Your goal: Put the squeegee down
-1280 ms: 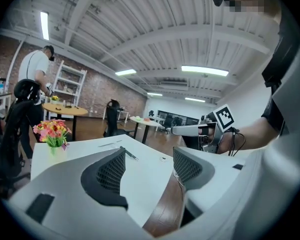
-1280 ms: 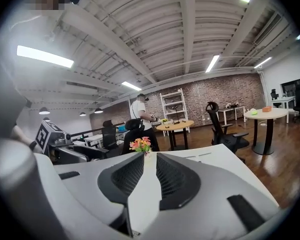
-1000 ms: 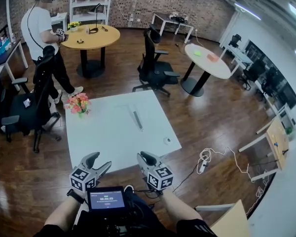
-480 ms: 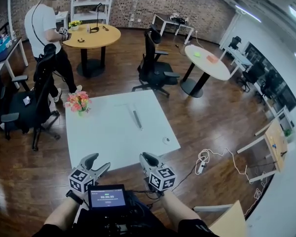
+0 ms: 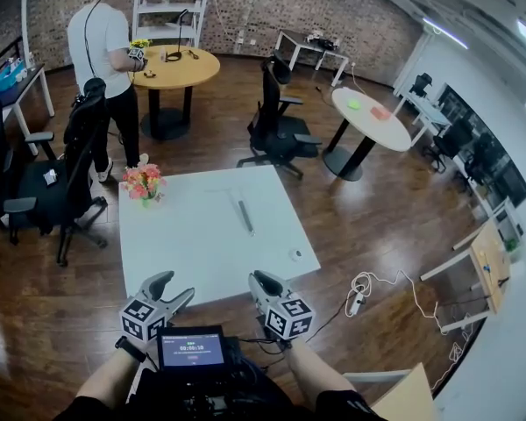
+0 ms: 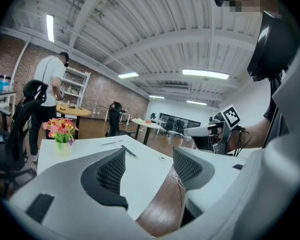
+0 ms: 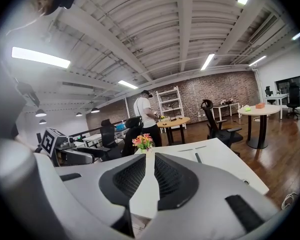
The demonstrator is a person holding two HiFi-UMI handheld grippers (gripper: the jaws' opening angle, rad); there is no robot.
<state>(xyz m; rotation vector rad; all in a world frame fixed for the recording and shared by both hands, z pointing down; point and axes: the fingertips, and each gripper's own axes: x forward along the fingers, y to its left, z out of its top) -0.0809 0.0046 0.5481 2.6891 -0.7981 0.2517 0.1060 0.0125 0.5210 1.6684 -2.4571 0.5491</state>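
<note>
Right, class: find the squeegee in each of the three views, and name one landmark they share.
Head view: squeegee on the white table's far half.
Left gripper view: mid-frame, beyond the left claw.
Right gripper view: right of centre, beyond the right claw.
Shared landmark: the flower vase.

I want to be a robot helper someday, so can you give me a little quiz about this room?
1. True or false: the squeegee lies on the white table, and neither gripper holds it.
2. Fill in the blank: seen from the head view, the flowers stand at the table's far-____ corner.
3. The left gripper has its jaws:
A) wide apart with nothing between them
B) shut on the squeegee
C) shut on the flowers

Key: 1 true; 2 left; 3 A.
</note>
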